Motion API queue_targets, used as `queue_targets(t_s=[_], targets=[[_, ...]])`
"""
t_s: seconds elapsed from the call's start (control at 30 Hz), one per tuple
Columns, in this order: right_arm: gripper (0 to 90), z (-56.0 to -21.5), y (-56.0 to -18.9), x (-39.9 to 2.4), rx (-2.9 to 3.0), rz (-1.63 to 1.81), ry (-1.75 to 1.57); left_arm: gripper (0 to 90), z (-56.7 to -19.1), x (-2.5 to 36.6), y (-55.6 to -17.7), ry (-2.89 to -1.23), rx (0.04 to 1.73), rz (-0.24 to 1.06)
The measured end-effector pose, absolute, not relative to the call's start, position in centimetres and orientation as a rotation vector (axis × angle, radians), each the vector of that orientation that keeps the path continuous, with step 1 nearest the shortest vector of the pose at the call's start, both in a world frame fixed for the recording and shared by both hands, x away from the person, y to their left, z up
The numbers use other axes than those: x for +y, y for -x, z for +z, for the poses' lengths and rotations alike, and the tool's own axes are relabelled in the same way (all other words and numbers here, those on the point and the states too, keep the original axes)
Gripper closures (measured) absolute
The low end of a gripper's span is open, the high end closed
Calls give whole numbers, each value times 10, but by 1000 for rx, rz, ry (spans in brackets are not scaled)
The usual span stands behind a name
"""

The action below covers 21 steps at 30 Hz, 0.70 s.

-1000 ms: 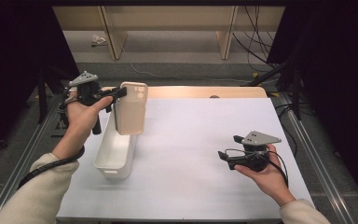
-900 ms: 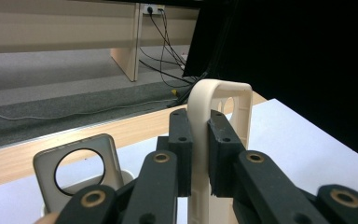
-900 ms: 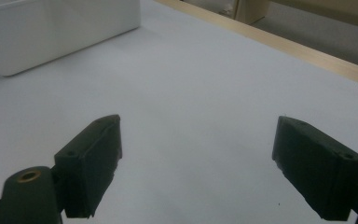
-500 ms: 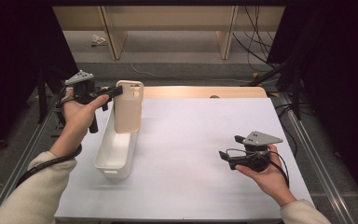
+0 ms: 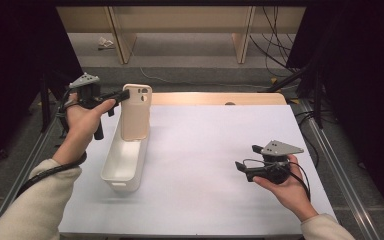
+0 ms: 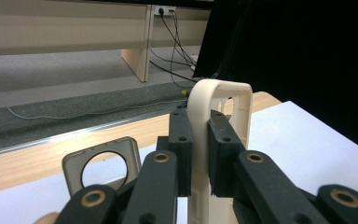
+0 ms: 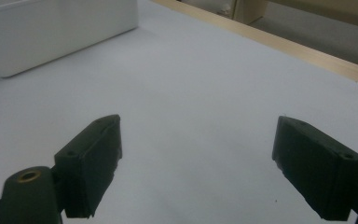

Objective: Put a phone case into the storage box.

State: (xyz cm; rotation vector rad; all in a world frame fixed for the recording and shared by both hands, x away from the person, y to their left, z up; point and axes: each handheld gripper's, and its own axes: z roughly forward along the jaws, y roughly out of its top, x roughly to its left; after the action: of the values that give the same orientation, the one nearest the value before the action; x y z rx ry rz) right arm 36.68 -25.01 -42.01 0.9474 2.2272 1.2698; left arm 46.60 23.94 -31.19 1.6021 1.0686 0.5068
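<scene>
While the left gripper (image 5: 122, 95) pinched the top edge of the beige, soft-plastic phone case with its cut-out camera window (image 5: 136, 112), the case hung upright over the far end of the long white plastic bin (image 5: 125, 162), its lower edge at or just inside the rim. A second before, the case had been held a little farther right and tilted; since then the left hand (image 5: 82, 117) had brought it in line with the bin and more nearly vertical. That suggested the work was placing the case into the bin, with the lowering and release not yet done.

From the left gripper view, the two black pads (image 6: 182, 140) were seen pressed on either side of the case's thin wall (image 6: 200, 154), near the camera opening, a detail the high view was too small to show. That view also showed a second, greyish case corner with a round hole (image 6: 100, 163) lying lower, which the high view hid behind the held case.

Over on the right, the right gripper (image 5: 247, 160) rested well apart above the white table sheet (image 5: 205, 150), unchanged from a second before; its own view showed the jaws spread wide with nothing between them, the bin's wall (image 7: 56, 32) at the upper left.
</scene>
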Motion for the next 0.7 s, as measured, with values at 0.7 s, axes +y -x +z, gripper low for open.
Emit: queue_targets(t_s=[0.7], targets=[[167,-420,-367,-251,2223,1273,-955,814,-312,251,-476,-1594,1087,534]])
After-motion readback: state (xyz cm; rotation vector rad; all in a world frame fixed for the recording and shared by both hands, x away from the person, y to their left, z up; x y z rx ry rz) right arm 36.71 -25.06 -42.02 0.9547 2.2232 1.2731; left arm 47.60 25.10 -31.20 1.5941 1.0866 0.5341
